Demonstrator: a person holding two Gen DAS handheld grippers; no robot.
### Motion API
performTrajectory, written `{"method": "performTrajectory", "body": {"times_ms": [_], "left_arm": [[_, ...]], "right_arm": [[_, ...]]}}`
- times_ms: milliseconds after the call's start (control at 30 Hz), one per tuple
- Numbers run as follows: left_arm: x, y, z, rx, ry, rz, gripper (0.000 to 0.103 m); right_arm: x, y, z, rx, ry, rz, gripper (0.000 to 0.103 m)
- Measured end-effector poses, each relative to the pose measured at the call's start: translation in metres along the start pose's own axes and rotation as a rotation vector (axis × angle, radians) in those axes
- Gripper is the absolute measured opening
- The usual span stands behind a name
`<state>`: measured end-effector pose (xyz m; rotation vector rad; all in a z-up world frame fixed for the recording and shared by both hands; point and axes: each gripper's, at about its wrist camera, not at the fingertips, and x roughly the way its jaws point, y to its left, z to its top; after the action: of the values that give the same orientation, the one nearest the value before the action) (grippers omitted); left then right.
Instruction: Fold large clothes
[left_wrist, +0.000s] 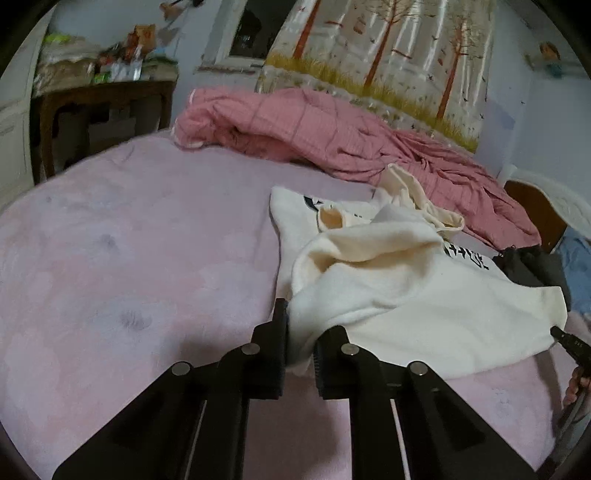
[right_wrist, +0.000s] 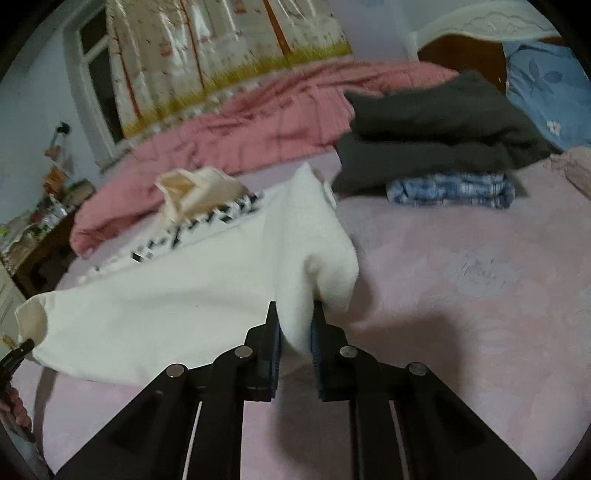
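The cream sweatshirt (left_wrist: 399, 284) lies rumpled on the pink bed (left_wrist: 129, 258), its black printed lettering (left_wrist: 467, 256) too creased and blurred to read. The left tongs (left_wrist: 300, 332) pinch one edge of it and the right tongs (right_wrist: 294, 325) are closed on another fold. Near the headboard, dark folded clothes (right_wrist: 436, 144) sit on a blue plaid garment (right_wrist: 450, 190), beside a pink quilt (left_wrist: 332, 133).

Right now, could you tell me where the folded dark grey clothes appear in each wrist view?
Left wrist view: folded dark grey clothes at the right edge, partly hidden behind the cream sweatshirt.
Right wrist view: upper right, stacked on a blue plaid garment.
Shared landmark: the pink quilt.
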<state>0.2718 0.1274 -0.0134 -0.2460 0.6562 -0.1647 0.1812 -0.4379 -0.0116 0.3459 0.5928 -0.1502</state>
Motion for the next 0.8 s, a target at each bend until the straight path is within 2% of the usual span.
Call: {"method": "performTrajectory", "body": {"times_ms": [67, 133, 200, 267, 300, 333, 367, 400, 433, 533, 600, 633, 667, 733, 800], "left_arm": [[0.011, 0.004, -0.009, -0.011, 0.061, 0.037, 0.012], [0.029, 0.006, -0.015, -0.002, 0.132, 0.076, 0.012], [0.039, 0.004, -0.016, 0.011, 0.152, 0.099, 0.013], [0.044, -0.004, -0.017, 0.053, 0.14, 0.15, 0.017], [0.045, -0.01, -0.017, 0.078, 0.124, 0.174, 0.022], [0.044, -0.012, -0.018, 0.099, 0.102, 0.192, 0.032], [0.04, -0.014, -0.018, 0.106, 0.074, 0.212, 0.038], [0.036, -0.013, -0.017, 0.102, 0.048, 0.217, 0.05], [0.03, -0.009, -0.014, 0.087, 0.017, 0.217, 0.06], [0.004, -0.003, -0.011, 0.06, -0.097, 0.169, 0.069], [-0.016, -0.011, -0.01, 0.078, -0.187, 0.133, 0.076], [-0.026, -0.019, -0.009, 0.105, -0.226, 0.12, 0.078], [-0.033, -0.027, -0.008, 0.131, -0.258, 0.106, 0.079], [-0.044, -0.048, -0.004, 0.203, -0.295, 0.067, 0.084], [-0.043, -0.075, 0.005, 0.279, -0.294, 0.068, 0.087]], "right_arm": [[-0.001, 0.005, 0.003, -0.023, 0.01, -0.01, 0.015], [0.011, 0.003, 0.001, -0.016, 0.083, -0.033, 0.015], [0.034, 0.001, -0.009, -0.038, 0.166, -0.08, 0.017], [0.042, -0.003, -0.015, -0.036, 0.168, -0.086, 0.02], [0.04, -0.005, -0.014, -0.034, 0.161, -0.078, 0.022], [0.038, -0.005, -0.013, -0.032, 0.155, -0.079, 0.029], [0.036, -0.007, -0.013, -0.024, 0.144, -0.091, 0.041], [0.036, -0.009, -0.014, -0.017, 0.138, -0.104, 0.048], [0.033, -0.011, -0.014, -0.008, 0.127, -0.131, 0.061], [0.016, -0.012, -0.01, -0.013, 0.048, -0.149, 0.063], [-0.003, -0.002, -0.008, -0.051, -0.04, -0.158, 0.073], [-0.012, 0.005, -0.007, -0.07, -0.085, -0.168, 0.082], [-0.02, 0.014, -0.006, -0.091, -0.12, -0.165, 0.086], [-0.029, 0.033, -0.001, -0.138, -0.134, -0.112, 0.086], [-0.028, 0.056, 0.009, -0.192, -0.102, -0.041, 0.086]]}}
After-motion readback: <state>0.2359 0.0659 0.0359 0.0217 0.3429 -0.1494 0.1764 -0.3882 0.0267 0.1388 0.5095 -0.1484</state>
